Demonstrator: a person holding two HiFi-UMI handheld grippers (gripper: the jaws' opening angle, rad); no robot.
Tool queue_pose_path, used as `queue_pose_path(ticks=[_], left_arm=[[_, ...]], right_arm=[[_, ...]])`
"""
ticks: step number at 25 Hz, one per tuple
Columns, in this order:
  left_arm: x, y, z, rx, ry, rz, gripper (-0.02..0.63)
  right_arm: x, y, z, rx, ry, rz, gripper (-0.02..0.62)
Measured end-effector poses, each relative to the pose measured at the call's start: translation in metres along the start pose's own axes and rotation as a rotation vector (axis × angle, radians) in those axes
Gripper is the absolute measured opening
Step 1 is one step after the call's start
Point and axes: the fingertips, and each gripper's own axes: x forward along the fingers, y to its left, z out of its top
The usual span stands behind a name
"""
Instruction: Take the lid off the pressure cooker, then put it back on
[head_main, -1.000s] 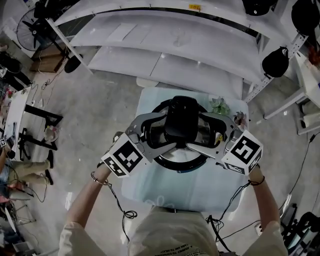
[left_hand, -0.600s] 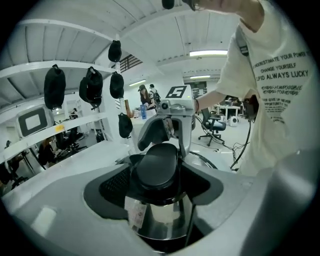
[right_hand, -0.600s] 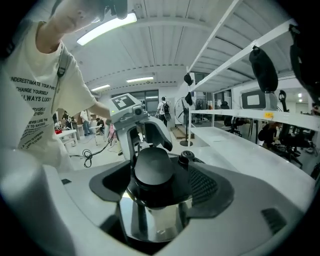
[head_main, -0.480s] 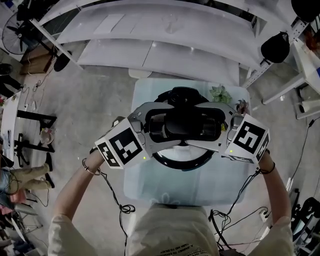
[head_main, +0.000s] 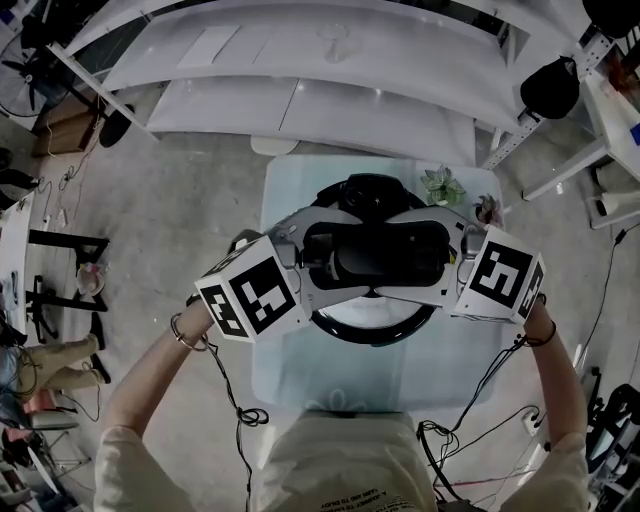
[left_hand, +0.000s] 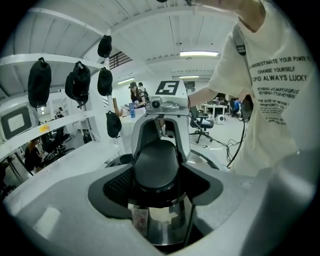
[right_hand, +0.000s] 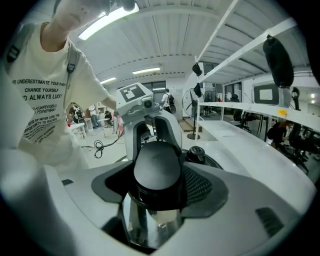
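Observation:
The pressure cooker (head_main: 375, 332) stands on a small table, its steel wall (left_hand: 165, 220) showing under the lid. The lid's black bar handle (head_main: 375, 255) runs left to right between my two grippers. My left gripper (head_main: 335, 255) has its jaws around the handle's left end (left_hand: 156, 165), with both pads against its sides. My right gripper (head_main: 410, 255) holds the right end (right_hand: 157, 167) the same way, and its jaws are closing with the handle filling the gap. The lid's black knob (head_main: 370, 190) shows behind the handle.
The table (head_main: 300, 380) has a pale cloth on it. Two small potted plants (head_main: 440, 185) (head_main: 487, 210) stand at its back right corner. White shelving (head_main: 330, 110) runs behind the table. Cables (head_main: 245, 415) trail down from both grippers to the floor.
Both grippers have tipped downward and sunk a little over the handle's ends. More of the black bar shows between them now. The cooker has stayed in place.

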Motion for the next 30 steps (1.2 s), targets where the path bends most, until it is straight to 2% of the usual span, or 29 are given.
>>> queue_pose_path(ticks=[3,12,21,30], left_arm=[[0.0012,0.0010,0.0001,-0.004,-0.016,-0.006,0.297],[0.0009,0.0031,0.0012,-0.029,-0.061,0.016,0.287],[0.0010,0.0023,0.0007,-0.030,-0.026,0.032,0.285],[-0.0012,0.0036,0.0027,-0.028,-0.026,0.037,0.285]], right_arm=[[0.0001,0.0013,-0.0005,-0.012,-0.001,0.011,0.279],[-0.0004,0.0005,0.0008,-0.025,-0.021,0.000,0.276],[-0.0010,0.0007,0.0006,-0.013,-0.004,-0.008,0.276],[-0.0013,0.0006,0.0040,-0.022,0.006,0.001,0.275]])
